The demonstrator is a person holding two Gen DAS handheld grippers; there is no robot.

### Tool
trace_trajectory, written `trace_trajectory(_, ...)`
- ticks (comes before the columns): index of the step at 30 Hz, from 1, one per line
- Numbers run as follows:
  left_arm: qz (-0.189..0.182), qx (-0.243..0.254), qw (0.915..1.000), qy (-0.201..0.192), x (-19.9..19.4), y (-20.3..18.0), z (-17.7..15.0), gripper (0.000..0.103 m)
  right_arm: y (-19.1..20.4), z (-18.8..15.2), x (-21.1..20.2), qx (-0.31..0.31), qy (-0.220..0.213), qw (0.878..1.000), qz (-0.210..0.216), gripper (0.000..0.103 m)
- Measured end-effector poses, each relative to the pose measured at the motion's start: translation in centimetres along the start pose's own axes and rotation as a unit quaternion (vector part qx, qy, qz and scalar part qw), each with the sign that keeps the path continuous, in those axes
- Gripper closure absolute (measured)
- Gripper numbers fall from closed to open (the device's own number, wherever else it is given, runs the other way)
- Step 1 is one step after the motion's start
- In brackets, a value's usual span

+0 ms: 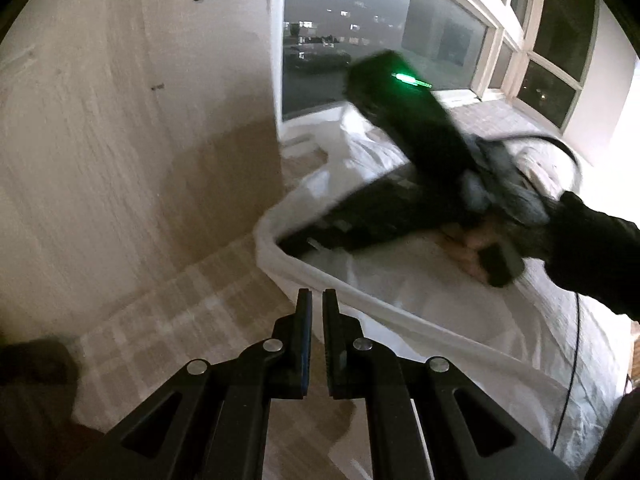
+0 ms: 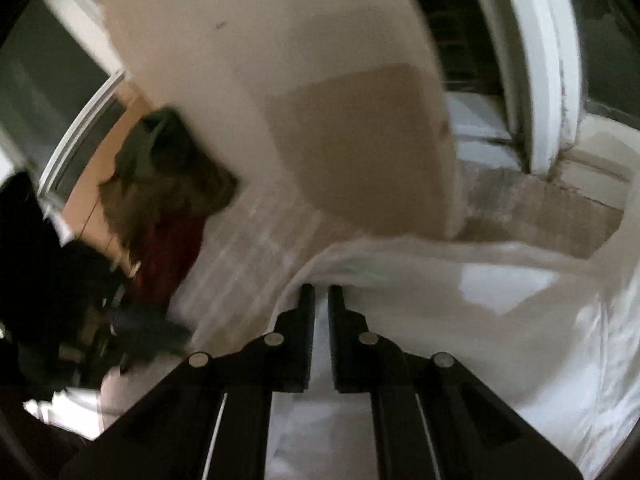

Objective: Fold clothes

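Note:
My left gripper (image 1: pixel 317 294) is nearly closed with a narrow gap and holds nothing; it hovers over the floor by the edge of a white sheet (image 1: pixel 420 280). In the left wrist view the right gripper device (image 1: pixel 400 120), black with a green light, is held by a dark-sleeved arm above the sheet, blurred; a grey garment (image 1: pixel 500 184) bunches near it. In the right wrist view my right gripper (image 2: pixel 321 292) is nearly closed and empty above the white sheet (image 2: pixel 460 320). A heap of dark, brown and red clothes (image 2: pixel 160 208) lies at the left.
A beige wall (image 1: pixel 120 120) stands left, with pale wood floor (image 1: pixel 180 320) below. Large windows (image 1: pixel 360 40) show a night city. A black cable (image 1: pixel 572 360) runs over the sheet at right. Dark clutter (image 2: pixel 60 300) sits at the far left of the right wrist view.

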State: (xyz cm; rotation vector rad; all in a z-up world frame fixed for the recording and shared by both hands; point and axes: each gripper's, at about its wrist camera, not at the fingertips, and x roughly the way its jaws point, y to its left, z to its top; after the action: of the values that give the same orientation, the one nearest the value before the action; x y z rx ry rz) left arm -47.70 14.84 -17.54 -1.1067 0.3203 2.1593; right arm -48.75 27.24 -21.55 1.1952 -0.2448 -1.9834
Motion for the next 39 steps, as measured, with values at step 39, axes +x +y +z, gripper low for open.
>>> trace_trajectory(39,-0.032,0.05,0.9965,0.058,9.4,-0.1,5.2,0.097,-0.5,-5.3,-6.8,0.034,0.029,0.99,-0.13,0.095)
